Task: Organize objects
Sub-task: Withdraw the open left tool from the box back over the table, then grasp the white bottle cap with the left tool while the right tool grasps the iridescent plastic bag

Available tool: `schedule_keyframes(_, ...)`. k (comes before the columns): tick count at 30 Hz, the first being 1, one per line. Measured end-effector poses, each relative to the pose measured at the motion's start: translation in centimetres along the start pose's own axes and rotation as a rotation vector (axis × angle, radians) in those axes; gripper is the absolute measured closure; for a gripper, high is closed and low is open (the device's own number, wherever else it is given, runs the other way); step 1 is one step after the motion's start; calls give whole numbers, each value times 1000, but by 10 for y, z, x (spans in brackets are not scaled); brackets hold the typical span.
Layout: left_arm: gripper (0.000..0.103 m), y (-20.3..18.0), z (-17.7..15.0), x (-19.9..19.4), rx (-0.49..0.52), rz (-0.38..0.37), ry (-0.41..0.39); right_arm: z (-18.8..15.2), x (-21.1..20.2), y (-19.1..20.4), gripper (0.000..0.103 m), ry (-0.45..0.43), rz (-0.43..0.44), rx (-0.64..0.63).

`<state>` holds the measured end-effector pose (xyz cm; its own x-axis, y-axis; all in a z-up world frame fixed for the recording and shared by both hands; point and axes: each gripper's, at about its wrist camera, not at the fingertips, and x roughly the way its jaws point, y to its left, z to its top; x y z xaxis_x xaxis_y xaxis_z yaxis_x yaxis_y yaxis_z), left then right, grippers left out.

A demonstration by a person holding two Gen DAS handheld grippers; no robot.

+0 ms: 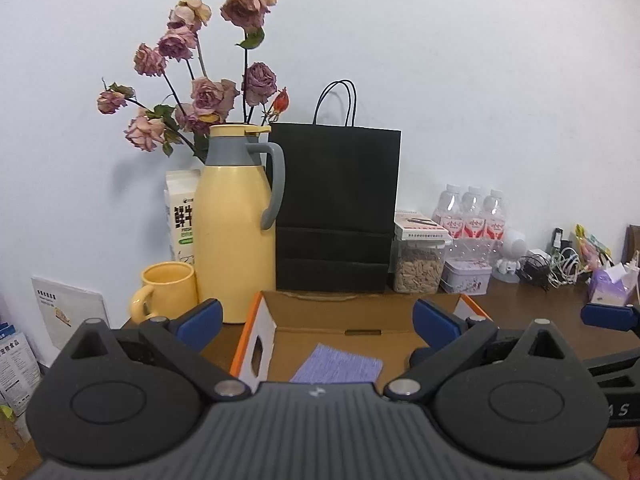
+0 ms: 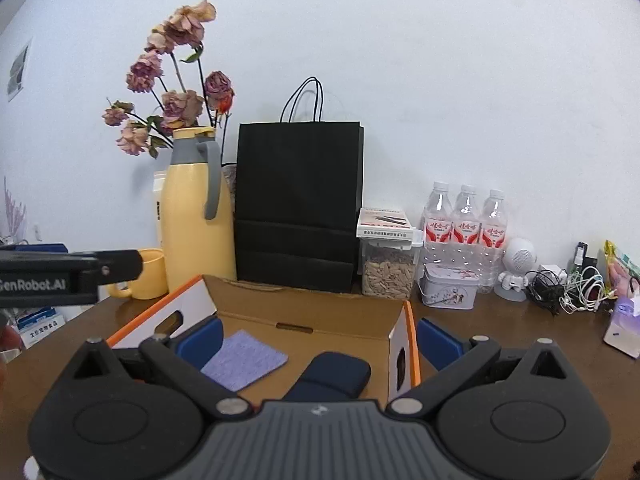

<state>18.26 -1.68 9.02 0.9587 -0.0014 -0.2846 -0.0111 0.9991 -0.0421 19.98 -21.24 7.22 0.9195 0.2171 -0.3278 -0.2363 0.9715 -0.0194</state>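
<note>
At lower centre of both frames: open brown cardboard box with orange-edged white end flaps (image 1: 280, 322) (image 2: 304, 312), resting on dark brown wooden table (image 1: 532, 300) (image 2: 500, 320). Inside box, flat on floor: lilac woven cloth square (image 1: 338, 364) (image 2: 245, 360), left of centre; dark navy soft pouch (image 2: 332, 374), right of centre, seen in right wrist frame only, apart from cloth.

Left gripper (image 1: 316, 318): blue-padded fingers spread wide, nothing between them, hovering over near edge of box. Right gripper (image 2: 318, 338): fingers likewise spread wide and empty, left pad inside box just beside cloth, right pad outside right end flap.

Behind box, against white wall, left to right in frame: pale yellow mug (image 1: 168, 292) (image 2: 148, 274); pale yellow thermos jug with grey handle (image 1: 236, 224) (image 2: 198, 216); black paper carrier bag (image 1: 336, 208) (image 2: 298, 204); clear lidded container of seeds (image 1: 418, 264) (image 2: 388, 270); three plastic water bottles with red labels (image 1: 472, 220) (image 2: 464, 224). Dried pink roses (image 1: 200, 76) (image 2: 172, 80) behind jug, upper left.
</note>
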Motion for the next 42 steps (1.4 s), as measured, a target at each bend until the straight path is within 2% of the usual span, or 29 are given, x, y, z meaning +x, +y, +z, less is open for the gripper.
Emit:
schedule_keyframes(9,0,20,-19,-60,0,-7,-2,-31,-55,3,0,16,8,-4)
schedule_keyframes(17,0,44,-57,-97,-7,21,57,-66,-90,14,0,66,33,4)
schedule_keyframes(31,0,88,-135,-119,-22,56,219,-117,-116,54,0,156,131,-19)
schedule_keyframes(42,0,93,-143,-125,-31,49,234,-129,-109,86,0,180,228,-44)
